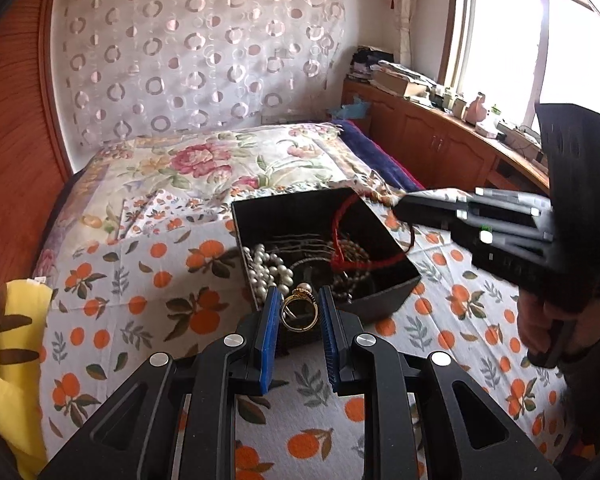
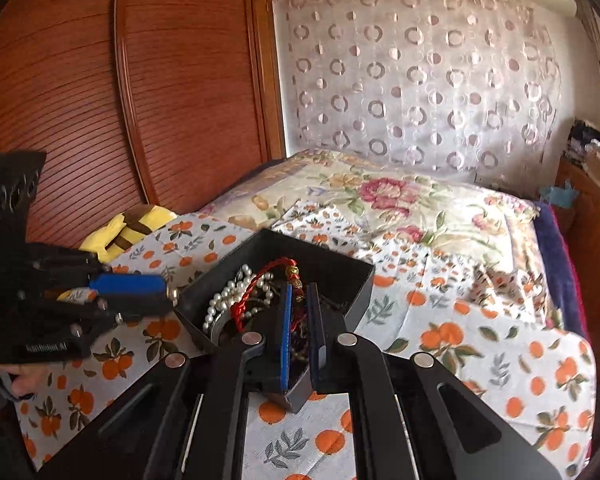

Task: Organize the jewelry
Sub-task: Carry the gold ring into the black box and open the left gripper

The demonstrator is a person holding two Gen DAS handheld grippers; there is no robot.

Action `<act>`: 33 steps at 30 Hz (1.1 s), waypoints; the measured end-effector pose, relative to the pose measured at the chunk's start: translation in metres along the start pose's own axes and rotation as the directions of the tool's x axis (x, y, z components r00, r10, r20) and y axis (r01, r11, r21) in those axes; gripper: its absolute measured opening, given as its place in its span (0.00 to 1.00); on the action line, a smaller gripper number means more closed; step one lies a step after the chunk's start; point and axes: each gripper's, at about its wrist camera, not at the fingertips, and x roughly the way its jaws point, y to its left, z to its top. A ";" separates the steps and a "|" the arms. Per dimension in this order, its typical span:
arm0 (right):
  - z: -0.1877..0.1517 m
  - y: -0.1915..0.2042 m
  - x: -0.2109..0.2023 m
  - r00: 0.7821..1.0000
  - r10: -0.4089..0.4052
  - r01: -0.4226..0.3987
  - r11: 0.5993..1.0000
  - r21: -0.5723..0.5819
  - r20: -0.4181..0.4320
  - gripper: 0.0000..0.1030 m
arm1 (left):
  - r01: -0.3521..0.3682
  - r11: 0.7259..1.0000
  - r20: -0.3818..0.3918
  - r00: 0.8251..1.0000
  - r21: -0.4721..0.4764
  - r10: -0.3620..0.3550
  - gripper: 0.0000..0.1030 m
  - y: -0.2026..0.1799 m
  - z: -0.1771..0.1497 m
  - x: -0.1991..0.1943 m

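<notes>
At the near rim of the open black square box [image 1: 384, 292] on the orange-print bed sheet [image 1: 140, 304], the left gripper [image 1: 299, 312] clamps a gold ring [image 1: 299, 309], while the right gripper [image 2: 300, 320], over the box's near corner, pinches a red braided cord bracelet [image 2: 260, 280].

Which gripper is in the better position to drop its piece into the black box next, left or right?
Probably the left. The left gripper already pinches the gold ring just at the black box near rim. The right gripper holds the red cord bracelet, partly inside already.
</notes>
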 end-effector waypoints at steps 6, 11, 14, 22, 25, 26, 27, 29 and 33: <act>-0.007 -0.002 0.010 0.999 0.039 -0.038 0.999 0.019 -0.025 0.08 | -0.014 1.000 -0.001 1.000 -0.015 0.014 0.18 0.005 0.009 0.010; -0.008 0.002 0.009 0.999 0.042 -0.042 0.999 -0.006 -0.024 0.09 | -0.015 1.000 -0.001 1.000 -0.019 0.015 0.18 0.004 0.022 0.021; -0.010 -0.001 0.009 0.999 0.031 -0.031 1.000 -0.002 -0.037 0.09 | -0.028 1.000 -0.002 1.000 -0.003 0.028 0.18 0.001 0.030 0.028; -0.009 -0.012 0.002 1.000 0.025 -0.024 0.999 0.025 -0.015 0.09 | -0.044 0.999 0.000 0.999 -0.001 0.044 0.18 -0.004 0.045 0.044; -0.009 -0.012 0.001 1.000 0.019 -0.019 1.000 0.022 -0.011 0.09 | -0.045 0.999 -0.003 0.999 0.002 0.045 0.18 -0.004 0.046 0.046; -0.009 -0.012 0.001 1.000 0.019 -0.018 1.000 0.023 -0.010 0.09 | -0.046 0.999 -0.004 0.999 0.003 0.046 0.18 -0.005 0.046 0.046; -0.009 -0.012 0.001 1.000 0.018 -0.018 1.000 0.023 -0.010 0.09 | -0.044 0.999 -0.004 0.999 0.001 0.044 0.18 -0.005 0.047 0.046; -0.008 -0.012 0.001 1.000 0.016 -0.015 1.000 0.021 -0.010 0.09 | -0.045 0.999 -0.004 0.999 -0.001 0.045 0.18 -0.005 0.048 0.046; -0.003 -0.009 -0.006 1.000 0.000 0.000 1.000 0.013 -0.009 0.09 | -0.043 0.999 0.008 0.999 -0.006 0.043 0.18 -0.007 0.043 0.041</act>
